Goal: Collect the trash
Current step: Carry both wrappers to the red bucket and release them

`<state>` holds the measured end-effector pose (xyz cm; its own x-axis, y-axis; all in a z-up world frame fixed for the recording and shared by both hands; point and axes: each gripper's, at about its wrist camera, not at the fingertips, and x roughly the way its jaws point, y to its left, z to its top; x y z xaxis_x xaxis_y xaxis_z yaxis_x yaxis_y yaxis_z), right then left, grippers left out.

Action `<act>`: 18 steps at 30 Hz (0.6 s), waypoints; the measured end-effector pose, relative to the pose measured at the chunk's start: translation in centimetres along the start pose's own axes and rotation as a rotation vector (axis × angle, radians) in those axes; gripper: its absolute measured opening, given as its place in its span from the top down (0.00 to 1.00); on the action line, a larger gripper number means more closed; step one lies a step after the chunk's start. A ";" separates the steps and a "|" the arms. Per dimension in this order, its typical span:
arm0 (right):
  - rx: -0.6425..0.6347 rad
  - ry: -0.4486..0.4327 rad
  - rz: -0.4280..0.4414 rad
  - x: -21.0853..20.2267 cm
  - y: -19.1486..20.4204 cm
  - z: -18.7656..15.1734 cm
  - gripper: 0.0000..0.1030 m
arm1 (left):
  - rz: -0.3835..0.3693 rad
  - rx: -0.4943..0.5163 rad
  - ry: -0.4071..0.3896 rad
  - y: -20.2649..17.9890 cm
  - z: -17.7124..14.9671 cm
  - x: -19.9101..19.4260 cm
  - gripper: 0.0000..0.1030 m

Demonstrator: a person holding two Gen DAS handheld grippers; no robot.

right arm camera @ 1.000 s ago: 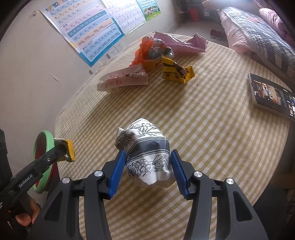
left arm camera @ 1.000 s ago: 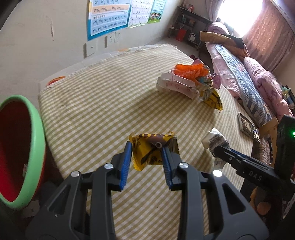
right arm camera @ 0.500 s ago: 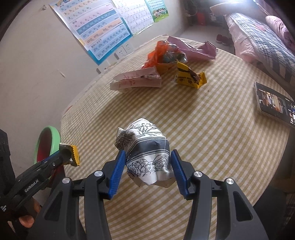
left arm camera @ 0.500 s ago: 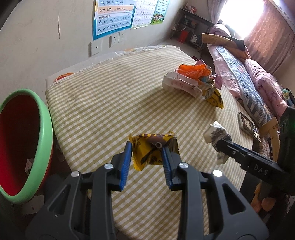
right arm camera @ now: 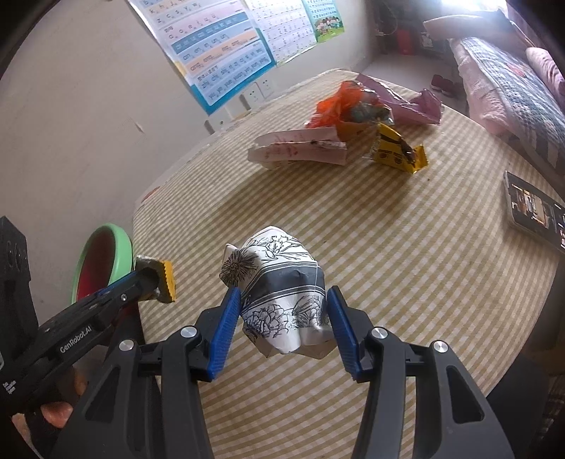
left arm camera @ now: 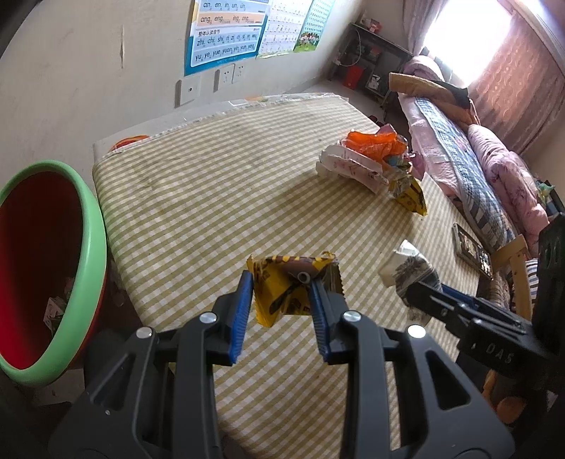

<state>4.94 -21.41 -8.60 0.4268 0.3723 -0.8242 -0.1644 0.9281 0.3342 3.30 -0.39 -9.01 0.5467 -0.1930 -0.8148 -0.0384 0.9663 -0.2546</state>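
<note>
Above the table [left arm camera: 197, 197], both grippers clamp trash, left [left arm camera: 282, 300] a wrapper [left arm camera: 282, 293], right [right arm camera: 282, 317] a wad [right arm camera: 279, 282]; bin [left arm camera: 95, 240] unreached, pile [right arm camera: 339, 134] left.

Checked cloth [left arm camera: 219, 197] over the surface, filling mid-frame in both views. Upper left: bare wall with a blue-edged letter poster [left arm camera: 226, 33] and, below it, white sockets [left arm camera: 227, 75]. Upper right of the left view: bed with pink and striped quilts [left arm camera: 469, 159], rosy curtain [left arm camera: 522, 84] beside a bright window. At the right edge, a phone [right arm camera: 535, 208] lying flat on the cloth, screen lit. Dark shelf [left arm camera: 370, 63] in the far corner.
</note>
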 end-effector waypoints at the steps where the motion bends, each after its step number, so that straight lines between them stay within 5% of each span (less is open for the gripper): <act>1: -0.004 0.001 0.000 0.0 0.2 0.0 0.52 | -0.003 -0.005 -0.004 0.1 0.0 -0.1 0.70; 18: -0.079 0.018 -0.027 0.2 3.2 -0.3 0.52 | -0.009 -0.094 -0.060 3.7 -0.4 -2.4 0.70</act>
<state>4.30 -18.34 -7.85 0.4158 0.3461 -0.8410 -0.2231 0.9353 0.2746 1.53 3.56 -8.17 0.5960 -0.1884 -0.7806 -0.1098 0.9438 -0.3116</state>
